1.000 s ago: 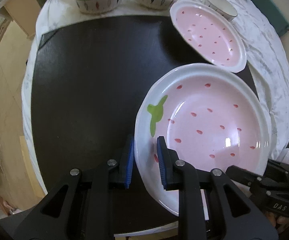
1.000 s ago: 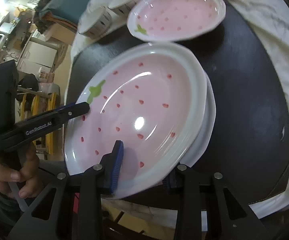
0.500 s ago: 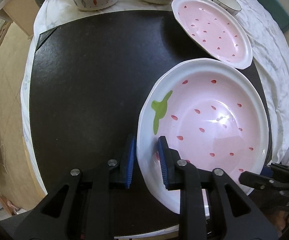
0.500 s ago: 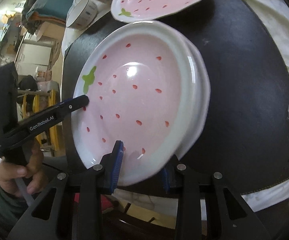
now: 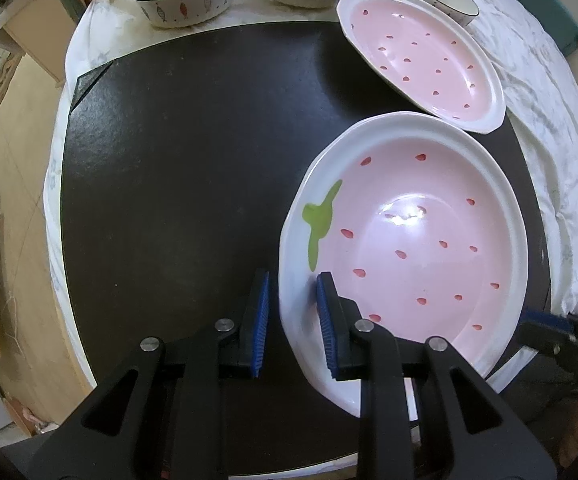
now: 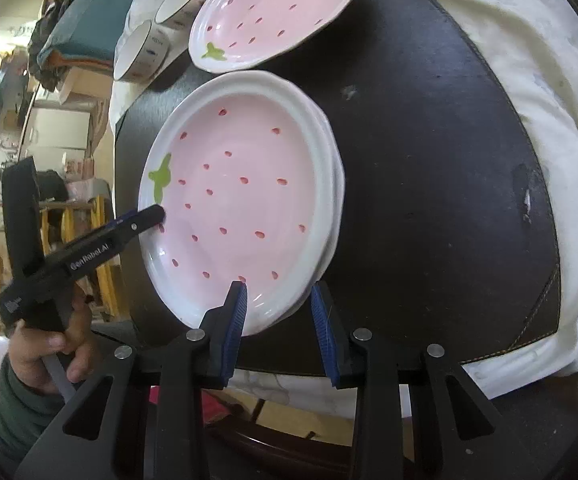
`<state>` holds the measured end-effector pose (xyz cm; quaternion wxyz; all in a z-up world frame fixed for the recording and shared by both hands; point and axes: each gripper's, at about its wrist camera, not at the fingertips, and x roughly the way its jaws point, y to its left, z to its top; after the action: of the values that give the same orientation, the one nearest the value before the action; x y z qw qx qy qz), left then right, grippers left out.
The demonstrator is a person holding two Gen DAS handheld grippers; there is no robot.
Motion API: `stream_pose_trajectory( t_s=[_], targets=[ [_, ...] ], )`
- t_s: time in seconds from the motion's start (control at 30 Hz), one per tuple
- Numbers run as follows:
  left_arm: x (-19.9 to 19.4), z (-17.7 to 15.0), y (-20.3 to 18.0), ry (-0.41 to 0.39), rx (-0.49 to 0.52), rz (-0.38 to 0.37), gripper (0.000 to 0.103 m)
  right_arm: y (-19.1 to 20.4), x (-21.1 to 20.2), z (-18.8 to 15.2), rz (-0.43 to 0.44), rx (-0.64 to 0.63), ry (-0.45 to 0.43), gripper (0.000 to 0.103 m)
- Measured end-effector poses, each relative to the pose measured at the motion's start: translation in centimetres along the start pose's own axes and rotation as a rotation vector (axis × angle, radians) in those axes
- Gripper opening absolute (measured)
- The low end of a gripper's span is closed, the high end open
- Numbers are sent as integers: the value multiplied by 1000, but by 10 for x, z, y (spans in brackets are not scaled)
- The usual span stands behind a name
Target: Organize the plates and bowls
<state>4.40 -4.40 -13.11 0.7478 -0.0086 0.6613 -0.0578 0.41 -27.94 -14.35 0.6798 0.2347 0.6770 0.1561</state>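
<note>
Plate (image 5: 409,240) slid nearer 2nd plate (image 5: 421,52); both grippers' fingers angled down, clamping its rim.

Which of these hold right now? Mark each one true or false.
1. The top plate rests on a lower plate. True.
2. The far plate is plain white. False: the far plate is pink with red specks.
3. The left tool straddles the top plate's rim. True.
4. The stack sits on a white mat. False: the mat is black.
</note>
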Motion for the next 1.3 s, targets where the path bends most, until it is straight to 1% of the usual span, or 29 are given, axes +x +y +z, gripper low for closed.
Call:
stream_pose_trajectory(
  t_s=[0.07, 0.1, 0.17, 0.2, 0.23, 0.3, 0.33, 0.4, 0.47, 0.57, 0.67, 0.7, 0.73, 0.77, 0.8, 0.83, 0.87, 0.97, 1.03, 1.2, 1.27, 1.3],
  targets=[
    [0, 0, 0, -1, -4, -2, 22, 2, -1, 2, -38, -9, -18, 36],
    [-1, -1, 1, -1, -6, -3, 21, 1, -2, 3, -63, -8, -33, 39],
    [-1, -1, 0, -4, -5, -4, 21, -4, -4, 6, -87, 21, -63, 39],
    [0, -1, -1, -4, -2, -2, 21, -6, -5, 8, -88, 35, -74, 43],
    [-1, -1, 1, -3, 0, -1, 21, -8, -7, 10, -86, 46, -89, 52],
    [0, -1, 0, -2, -1, 2, 21, -9, -9, 15, -88, 62, -116, 64],
    [0, -1, 0, 1, -1, 2, 22, -9, -10, 17, -84, 68, -128, 64],
    [3, 0, -1, 16, 1, 15, 39, -7, -9, 22, -71, 71, -137, 64],
    [6, 1, -2, 26, -1, 17, 48, -4, -5, 28, -66, 64, -139, 64],
    [11, 1, -3, 42, 1, 15, 48, 0, 4, 37, -111, 51, -129, 64],
    [13, 2, -3, 41, -4, -13, 48, 2, 16, 43, -140, 39, -105, 64],
    [13, 3, -4, 40, -5, -24, 48, 3, 18, 44, -143, 34, -97, 63],
    [14, 4, -5, 42, -6, -33, 48, 5, 21, 45, -142, 25, -90, 57],
    [14, 5, -6, 42, -9, -45, 47, 7, 23, 45, -140, 16, -83, 54],
    [14, 5, -7, 40, -8, -52, 43, 9, 25, 45, -148, 6, -75, 54],
    [14, 6, -8, 41, -3, -59, 41, 12, 27, 45, -168, -7, -76, 54],
    [14, 6, -9, 41, 4, -58, 39, 14, 28, 45, -180, -11, -76, 54],
    [15, 9, -7, 34, 3, -22, 39, 17, 30, 46, -193, -6, -75, 55],
    [15, 11, -2, 30, -24, -7, 39, 20, 31, 48, -192, -6, -70, 55],
    [8, 21, 30, 8, -129, 28, 39, 34, 41, 52, -159, -23, -41, 55],
    [7, 24, 41, -10, -158, 30, 39, 44, 46, 52, -141, -45, -36, 55],
    [6, 26, 49, -31, -179, 21, 39, 50, 48, 54, -129, -57, -33, 55]
  ],
)
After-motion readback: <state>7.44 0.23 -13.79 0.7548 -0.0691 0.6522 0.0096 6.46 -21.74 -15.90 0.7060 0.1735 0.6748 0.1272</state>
